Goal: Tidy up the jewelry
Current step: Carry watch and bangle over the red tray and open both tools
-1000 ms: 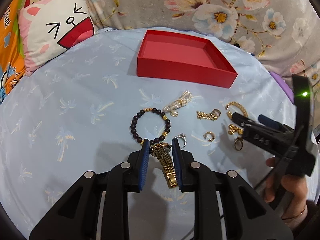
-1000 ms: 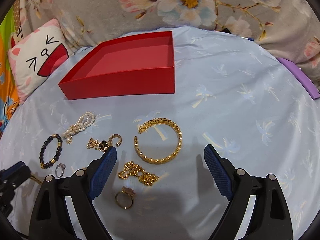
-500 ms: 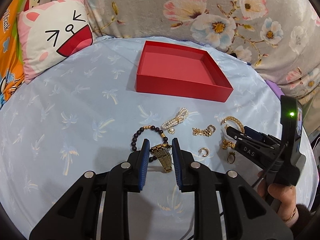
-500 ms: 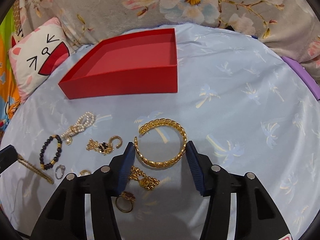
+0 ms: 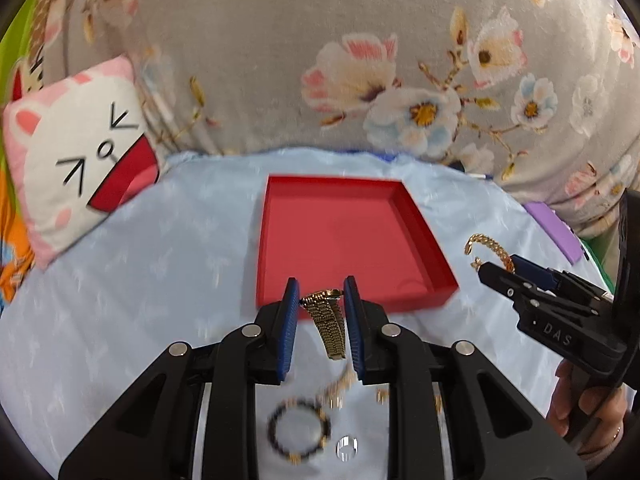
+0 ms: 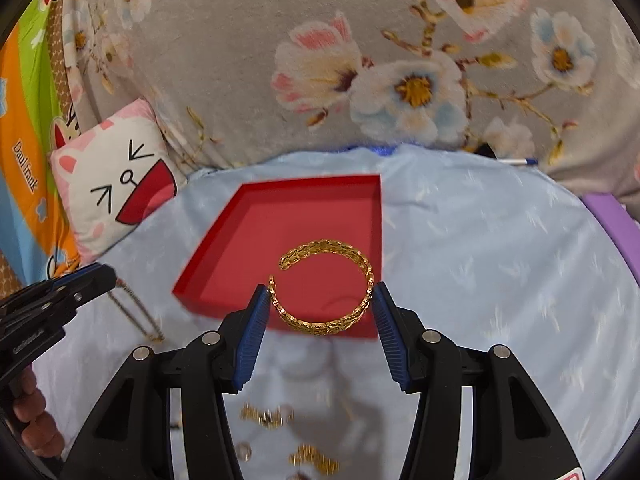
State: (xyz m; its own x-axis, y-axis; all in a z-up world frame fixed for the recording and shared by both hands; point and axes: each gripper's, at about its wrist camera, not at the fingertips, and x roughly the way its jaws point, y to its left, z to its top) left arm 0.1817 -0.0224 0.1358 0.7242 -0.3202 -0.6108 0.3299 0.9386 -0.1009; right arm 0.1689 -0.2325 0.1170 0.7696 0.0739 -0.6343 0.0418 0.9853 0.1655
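Light-blue bedsheet [image 5: 140, 280] underneath, floral grey blanket [image 5: 280, 80] at 12 o'clock, cat cushion [image 5: 76, 160] at 10 o'clock. Red tray [image 5: 344, 236] open and bare at centre of the sheet. Left gripper [image 5: 320, 312] narrow, clamped on a gold watch [image 5: 326, 312], band hanging down, near the tray's front wall. Right gripper [image 6: 320, 312] half-wide, gripping a gold cuff bangle [image 6: 324, 288] above the tray's near edge. Beaded bracelet [image 5: 298, 430] blurred on the sheet at 6 o'clock, with 1 small ring [image 5: 347, 447] beside it.

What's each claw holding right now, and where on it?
Left claw: gold watch, pinched at its top end, band hanging down. Right claw: open gold bangle, clamped across its width, pads on opposite sides.
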